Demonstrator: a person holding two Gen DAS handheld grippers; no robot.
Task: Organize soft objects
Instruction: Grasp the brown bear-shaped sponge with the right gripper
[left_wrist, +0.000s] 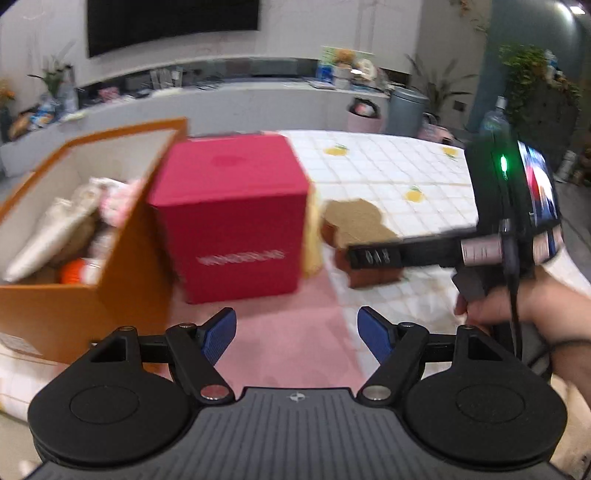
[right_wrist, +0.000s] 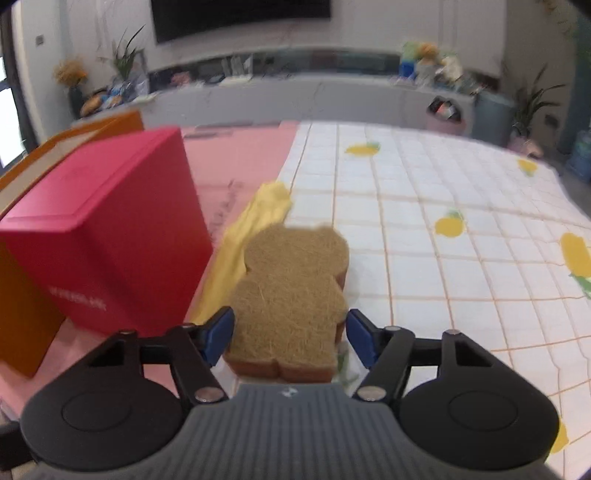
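The bear-shaped sponge (right_wrist: 291, 291) lies flat on the counter (right_wrist: 443, 206), beside a yellow cloth (right_wrist: 255, 229) and near the red box (right_wrist: 107, 236). The right tool (right_wrist: 290, 336) straddles its lower end, jaws part-open, pads just beside its edges; contact cannot be confirmed. It is judged light, soft and compressible: grip across the narrow body. The left tool (left_wrist: 297, 334) stands wide open, empty. Contents of the orange box (left_wrist: 74, 258) are blurred.

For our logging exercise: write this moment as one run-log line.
left gripper: open, empty | right gripper: open, straddling bear-shaped sponge | orange box: holds soft items | stage: pre-grasp
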